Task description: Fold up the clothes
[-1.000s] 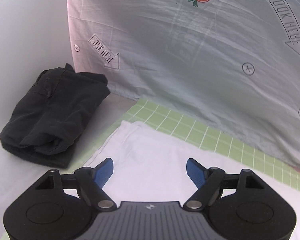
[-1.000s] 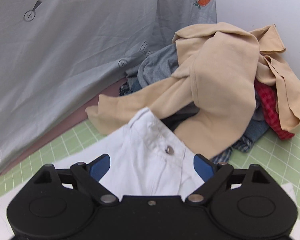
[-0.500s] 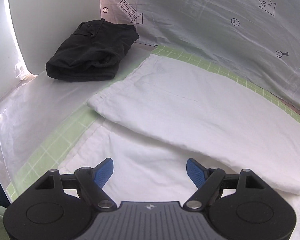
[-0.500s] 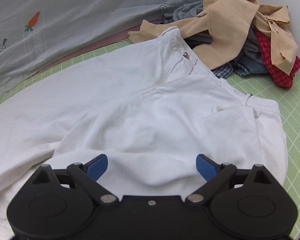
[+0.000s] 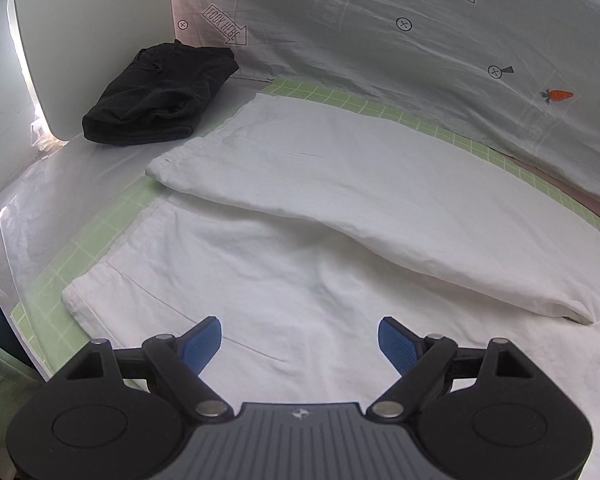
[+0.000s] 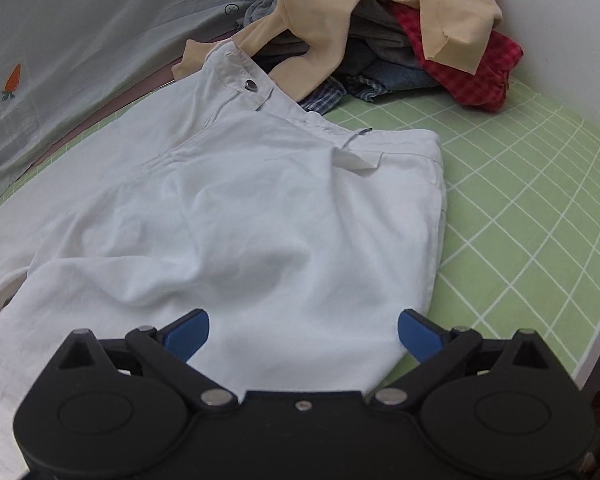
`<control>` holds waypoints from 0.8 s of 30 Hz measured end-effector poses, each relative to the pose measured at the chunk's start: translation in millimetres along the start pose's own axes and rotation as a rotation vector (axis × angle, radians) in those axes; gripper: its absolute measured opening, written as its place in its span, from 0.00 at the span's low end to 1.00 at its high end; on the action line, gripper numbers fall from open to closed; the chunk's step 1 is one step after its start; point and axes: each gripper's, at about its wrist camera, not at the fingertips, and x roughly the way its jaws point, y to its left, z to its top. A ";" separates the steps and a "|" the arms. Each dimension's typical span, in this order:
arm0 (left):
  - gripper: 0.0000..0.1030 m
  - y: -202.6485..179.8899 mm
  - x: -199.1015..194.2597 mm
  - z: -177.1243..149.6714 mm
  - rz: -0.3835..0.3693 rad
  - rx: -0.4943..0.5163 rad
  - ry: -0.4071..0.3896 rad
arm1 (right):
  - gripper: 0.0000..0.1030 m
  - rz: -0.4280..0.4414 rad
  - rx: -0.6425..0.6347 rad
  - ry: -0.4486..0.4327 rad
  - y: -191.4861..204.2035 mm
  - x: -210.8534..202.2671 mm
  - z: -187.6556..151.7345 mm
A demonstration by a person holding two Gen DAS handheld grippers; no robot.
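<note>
White trousers (image 5: pixel 340 200) lie spread flat on the green grid mat (image 5: pixel 96 236), both legs reaching left to their hems. My left gripper (image 5: pixel 300 340) hovers over the near leg, its jaws opening, with nothing between the blue pads. In the right wrist view the trousers' waistband (image 6: pixel 284 100) with a metal button lies at the far end, against the clothes pile. My right gripper (image 6: pixel 304 330) hangs above the near hip edge of the trousers (image 6: pixel 228 220); its jaws are opening wide and hold nothing.
A folded black garment (image 5: pixel 160 92) sits at the back left by the white wall. A heap of unfolded clothes (image 6: pixel 384 20), tan, red check and denim, fills the back right corner. A grey printed sheet (image 5: pixel 400 40) hangs behind. Bare mat (image 6: pixel 520 200) lies right of the trousers.
Both grippers have drawn back toward the near side, so the trousers now show almost whole. Both pairs of jaws stand a little wider.
</note>
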 end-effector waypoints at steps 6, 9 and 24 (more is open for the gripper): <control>0.84 -7.2 -24.5 -26.2 0.078 -0.045 0.021 | 1.00 0.058 -0.096 0.050 -4.0 17.0 5.0; 0.86 4.4 -29.0 -32.4 0.106 -0.060 0.031 | 1.00 0.059 -0.176 0.060 3.7 21.1 1.7; 0.86 171.3 59.5 24.9 0.208 -0.097 0.092 | 1.00 -0.098 -0.002 0.003 65.6 -21.2 -50.0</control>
